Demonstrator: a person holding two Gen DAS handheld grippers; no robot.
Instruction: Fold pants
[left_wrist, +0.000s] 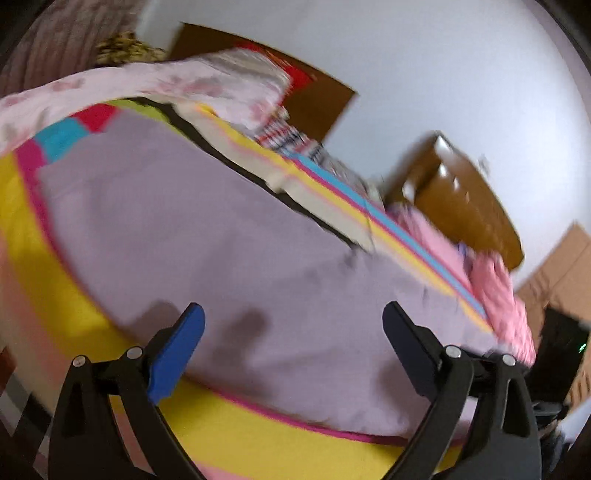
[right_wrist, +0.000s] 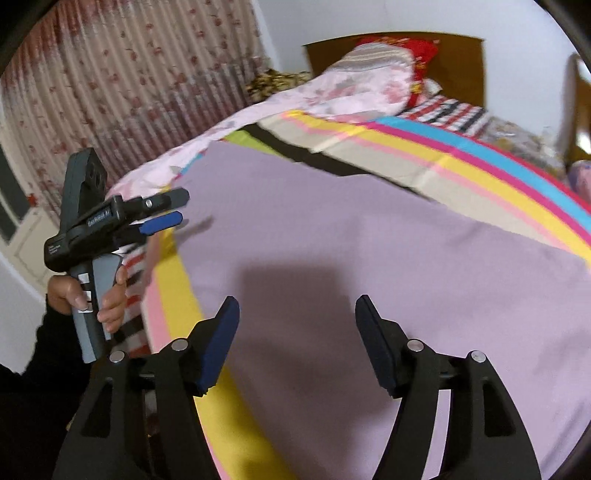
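Left wrist view: the left tool (left_wrist: 291, 325) hangs with jaws wide apart and empty above the lilac pants (left_wrist: 207, 236), spread flat on the bed (left_wrist: 40, 254) for folding

Right wrist view: the right tool (right_wrist: 297, 325), also apart, holds nothing over the same pants

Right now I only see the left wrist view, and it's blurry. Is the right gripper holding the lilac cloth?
Observer: No, the right gripper is open above the lilac cloth, with nothing in it.
Operator: Where's my left gripper?
Observer: The left gripper points at the cloth's left edge, near the far corner.
Operator: Who's holding it?
Observer: A hand in a dark sleeve grips its handle.
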